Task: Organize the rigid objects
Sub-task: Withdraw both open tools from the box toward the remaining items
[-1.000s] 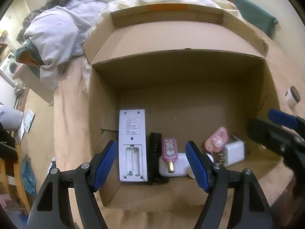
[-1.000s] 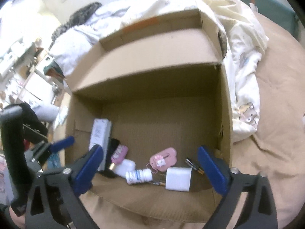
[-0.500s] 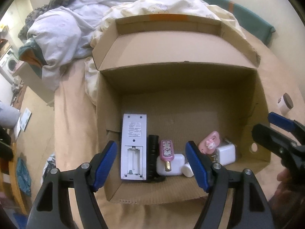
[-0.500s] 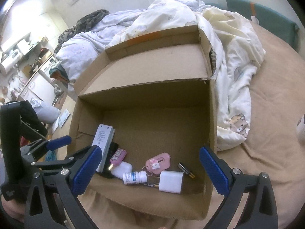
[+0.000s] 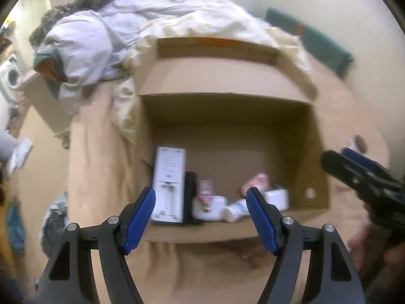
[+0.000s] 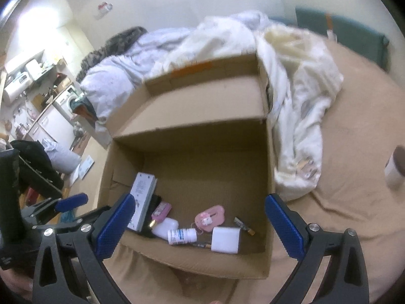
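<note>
Two empty claws, left claw (image 5: 200, 217) and right claw (image 6: 200, 230), gape over small items lining the cardboard box (image 6: 263, 261).

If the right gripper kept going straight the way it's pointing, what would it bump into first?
Probably the small things in the cardboard box. The right gripper, open and empty, points down at the white pill bottle and pink keychain. Depth is unclear, so the box's near wall could come first.

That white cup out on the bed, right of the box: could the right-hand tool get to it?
Probably yes. The white cup stands alone on the tan bedsheet, outside the cardboard box, and the right tool is open and empty.
</note>
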`<state>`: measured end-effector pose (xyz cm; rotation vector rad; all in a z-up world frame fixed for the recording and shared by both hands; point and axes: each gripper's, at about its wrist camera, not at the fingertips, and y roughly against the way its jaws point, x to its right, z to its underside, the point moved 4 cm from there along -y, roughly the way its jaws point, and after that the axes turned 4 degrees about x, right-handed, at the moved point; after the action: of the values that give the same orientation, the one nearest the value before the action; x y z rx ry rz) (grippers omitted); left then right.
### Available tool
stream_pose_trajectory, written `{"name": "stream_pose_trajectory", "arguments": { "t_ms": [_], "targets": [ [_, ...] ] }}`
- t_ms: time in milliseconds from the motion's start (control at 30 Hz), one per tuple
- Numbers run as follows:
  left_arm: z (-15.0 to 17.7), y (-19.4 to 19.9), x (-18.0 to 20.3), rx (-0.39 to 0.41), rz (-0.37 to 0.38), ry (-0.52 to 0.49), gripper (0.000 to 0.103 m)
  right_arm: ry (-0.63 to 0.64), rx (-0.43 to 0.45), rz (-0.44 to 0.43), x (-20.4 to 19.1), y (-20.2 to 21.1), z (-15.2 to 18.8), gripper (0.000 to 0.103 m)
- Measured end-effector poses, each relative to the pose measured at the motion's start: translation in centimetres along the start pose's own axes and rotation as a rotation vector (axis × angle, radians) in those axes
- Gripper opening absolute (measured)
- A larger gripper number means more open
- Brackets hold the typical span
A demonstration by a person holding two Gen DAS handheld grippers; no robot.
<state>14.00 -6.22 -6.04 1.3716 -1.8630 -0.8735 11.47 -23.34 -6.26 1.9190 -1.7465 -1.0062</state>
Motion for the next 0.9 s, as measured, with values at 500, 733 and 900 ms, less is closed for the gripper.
{"name": "stream_pose_trajectory", "arguments": {
  "t_ms": [500,733,900],
  "targets": [
    [3.8,-0.4,1.7,-0.101,0.016,0.018,0.071,-0.056,-0.035,-0.010,2.0,2.9,3.3,0.103],
    [4.7,-1.2,0.6,-0.096,-0.065,0.020,0.071,-0.112,-0.147,-0.028,2.7,1.8,5.4,0.103],
    [6.3,-2.9,-0.9,-0.178,-0.064,0.099,0.071,-0.149,-0.313,-0.009,2.8,-0.6,7.9,0.103]
  ]
}}
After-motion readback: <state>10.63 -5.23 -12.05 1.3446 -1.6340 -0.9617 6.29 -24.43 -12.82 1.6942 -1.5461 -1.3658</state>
